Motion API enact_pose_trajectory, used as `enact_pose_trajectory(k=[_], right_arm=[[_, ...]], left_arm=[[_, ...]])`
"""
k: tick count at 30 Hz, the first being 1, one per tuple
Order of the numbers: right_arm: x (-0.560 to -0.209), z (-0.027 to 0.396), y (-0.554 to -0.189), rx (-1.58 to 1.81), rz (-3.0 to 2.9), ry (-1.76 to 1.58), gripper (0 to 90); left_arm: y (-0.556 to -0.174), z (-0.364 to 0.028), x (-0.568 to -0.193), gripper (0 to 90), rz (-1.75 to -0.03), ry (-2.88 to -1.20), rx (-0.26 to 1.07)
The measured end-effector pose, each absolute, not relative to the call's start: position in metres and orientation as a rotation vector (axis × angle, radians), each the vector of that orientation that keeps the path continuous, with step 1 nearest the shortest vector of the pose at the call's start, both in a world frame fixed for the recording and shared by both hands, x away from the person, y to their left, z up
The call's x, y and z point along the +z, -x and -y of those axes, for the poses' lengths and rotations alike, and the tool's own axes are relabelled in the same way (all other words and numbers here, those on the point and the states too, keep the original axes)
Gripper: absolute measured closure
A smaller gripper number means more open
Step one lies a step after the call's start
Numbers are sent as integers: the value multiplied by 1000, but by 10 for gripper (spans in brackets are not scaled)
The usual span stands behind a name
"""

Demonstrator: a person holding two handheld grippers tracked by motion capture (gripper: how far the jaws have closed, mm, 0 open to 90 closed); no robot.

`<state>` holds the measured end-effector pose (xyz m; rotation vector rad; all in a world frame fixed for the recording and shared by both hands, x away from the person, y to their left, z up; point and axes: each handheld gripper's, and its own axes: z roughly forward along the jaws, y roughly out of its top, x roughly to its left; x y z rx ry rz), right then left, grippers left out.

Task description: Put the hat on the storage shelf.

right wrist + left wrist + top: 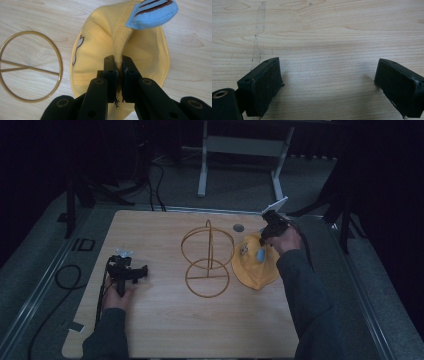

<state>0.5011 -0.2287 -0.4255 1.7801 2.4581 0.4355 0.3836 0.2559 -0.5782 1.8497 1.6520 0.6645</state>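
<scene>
Yellow hat (105, 42) fabric is pinched in the closed right tool (118, 65), still on the table (160, 320). Lifting it onto the gold wire stand (207, 260) likely remains. Left tool (329, 82) gapes empty.

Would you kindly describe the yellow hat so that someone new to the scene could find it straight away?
Start at the wooden table and find the gold wire stand at its middle. Just right of it lies the yellow hat, a soft fabric thing with a pale blue ear. It is the only cloth item, and the right hand-held gripper pinches a fold of it.
</scene>
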Motion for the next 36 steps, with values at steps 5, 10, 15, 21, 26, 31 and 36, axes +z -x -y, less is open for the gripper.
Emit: enact_pose_trajectory(k=[5,10,15,21,26,31,36], right_arm=[[-417,231,-501,442,-2502,-1719,843],[-408,230,-500,438,-2535,-1665,843],[-398,228,-499,422,-2576,-1596,843],[-392,230,-498,397,-2610,-1551,844],[-384,234,-497,402,-2630,-1510,843],[-374,237,-494,416,-2645,-1460,844],[-368,237,-492,414,-2650,-1433,843]], left_arm=[[-384,-256,-578,73,-1652,-1850,664],[-384,-256,-578,73,-1652,-1850,665],[-384,-256,-578,73,-1652,-1850,664],[-384,-256,-578,73,-1652,-1851,665],[-384,-256,-578,73,-1650,-1853,666],[-384,-256,-578,73,-1650,-1852,665],[-384,-256,-578,73,-1651,-1852,665]])
